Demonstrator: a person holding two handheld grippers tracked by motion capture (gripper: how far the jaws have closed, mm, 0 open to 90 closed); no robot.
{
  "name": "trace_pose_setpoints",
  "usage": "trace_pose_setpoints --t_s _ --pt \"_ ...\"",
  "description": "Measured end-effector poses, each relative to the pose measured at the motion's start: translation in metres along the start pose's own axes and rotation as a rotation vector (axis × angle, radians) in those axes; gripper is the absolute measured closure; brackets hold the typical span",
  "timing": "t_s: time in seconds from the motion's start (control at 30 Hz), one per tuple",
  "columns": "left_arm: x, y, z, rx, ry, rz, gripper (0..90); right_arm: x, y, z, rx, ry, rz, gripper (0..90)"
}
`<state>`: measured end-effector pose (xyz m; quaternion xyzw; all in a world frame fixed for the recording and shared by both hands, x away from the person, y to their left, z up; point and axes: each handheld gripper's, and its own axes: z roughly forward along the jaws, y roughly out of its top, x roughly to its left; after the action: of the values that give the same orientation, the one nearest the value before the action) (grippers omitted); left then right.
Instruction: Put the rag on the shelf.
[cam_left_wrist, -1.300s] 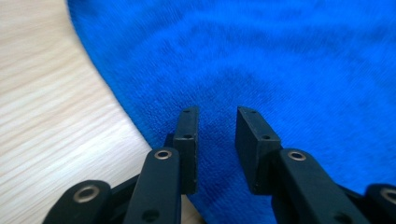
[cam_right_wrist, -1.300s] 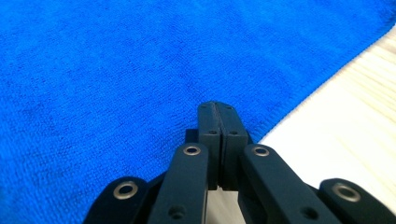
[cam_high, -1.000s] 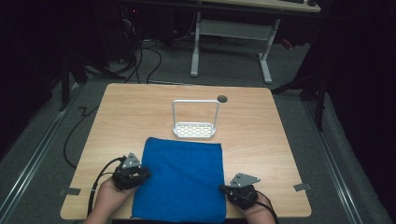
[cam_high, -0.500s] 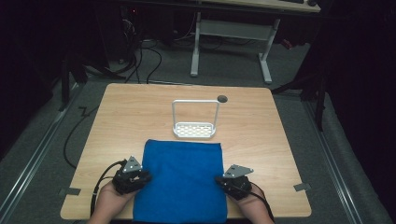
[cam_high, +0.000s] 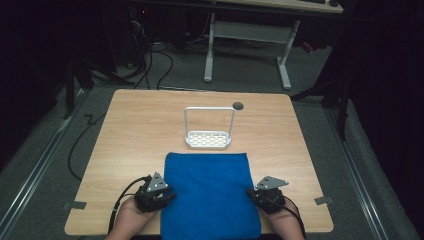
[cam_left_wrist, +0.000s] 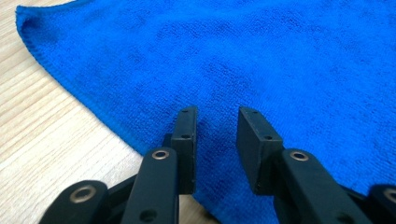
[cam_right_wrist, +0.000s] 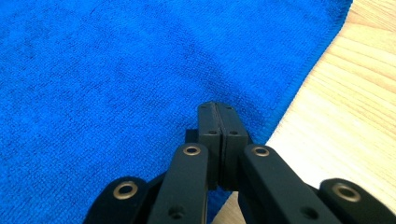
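A blue cloth (cam_high: 207, 192) lies flat on the near half of the wooden table (cam_high: 140, 125). My left gripper (cam_high: 156, 192) is at the cloth's left edge. Its jaws have just been opening and now stand apart (cam_left_wrist: 215, 135), with flat cloth below the gap and nothing pinched. My right gripper (cam_high: 265, 194) is at the cloth's right edge. Its two black jaws are pressed together (cam_right_wrist: 218, 114), tips low over the cloth just inside the hem, and I see no cloth between them. A hand holds each gripper at the near table edge.
A white wire rack (cam_high: 209, 131) with a tall handle stands in the middle of the table, just beyond the cloth. A dark round hole (cam_high: 238, 105) sits behind it. Bare wood lies to both sides. A desk frame and cables are on the floor beyond.
Both grippers have shifted to the right, and the cloth has slid a little to the right with them. The left jaws stand wider apart than before.
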<state>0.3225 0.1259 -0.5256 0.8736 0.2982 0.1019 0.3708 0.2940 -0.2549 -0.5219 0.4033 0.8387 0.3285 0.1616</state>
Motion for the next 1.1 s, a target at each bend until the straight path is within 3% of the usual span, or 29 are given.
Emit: trace_pose_setpoints --t_s 0.1,0.2,0.27,0.33,0.47,0.73,0.83,1.03,1.1 --pt "0.003 -0.001 -0.002 -0.014 0.04 -0.007 69.0 0.002 0.001 0.0 0.006 -0.015 -0.015 90.0" --pt "0.015 -0.004 -0.005 -0.055 0.108 -0.044 67.0 0.002 0.001 -0.001 -0.009 -0.007 -0.011 88.2" --pt "0.025 -0.007 -0.007 -0.081 0.138 -0.09 67.1 0.0 0.002 -0.004 -0.048 0.005 0.02 86.7" --pt "0.03 -0.007 -0.007 -0.089 0.158 -0.105 67.0 -0.001 0.003 -0.005 -0.052 0.006 0.025 86.7" --pt "0.042 -0.001 -0.003 -0.119 0.159 -0.156 65.9 -0.005 0.002 -0.005 -0.071 0.011 0.042 85.9" --pt "0.066 0.017 0.023 -0.109 0.222 -0.191 64.7 -0.006 0.002 -0.005 -0.083 0.028 0.041 84.5" --pt "0.072 0.026 0.028 -0.118 0.237 -0.191 65.0 -0.006 0.002 -0.005 -0.083 0.031 0.042 84.3" --pt "0.078 0.042 0.037 -0.13 0.228 -0.192 62.5 -0.007 0.004 -0.005 -0.089 0.031 0.036 83.7" --pt "0.08 0.046 0.042 -0.107 0.242 -0.191 59.2 -0.008 0.004 -0.006 -0.094 0.03 0.039 82.9"
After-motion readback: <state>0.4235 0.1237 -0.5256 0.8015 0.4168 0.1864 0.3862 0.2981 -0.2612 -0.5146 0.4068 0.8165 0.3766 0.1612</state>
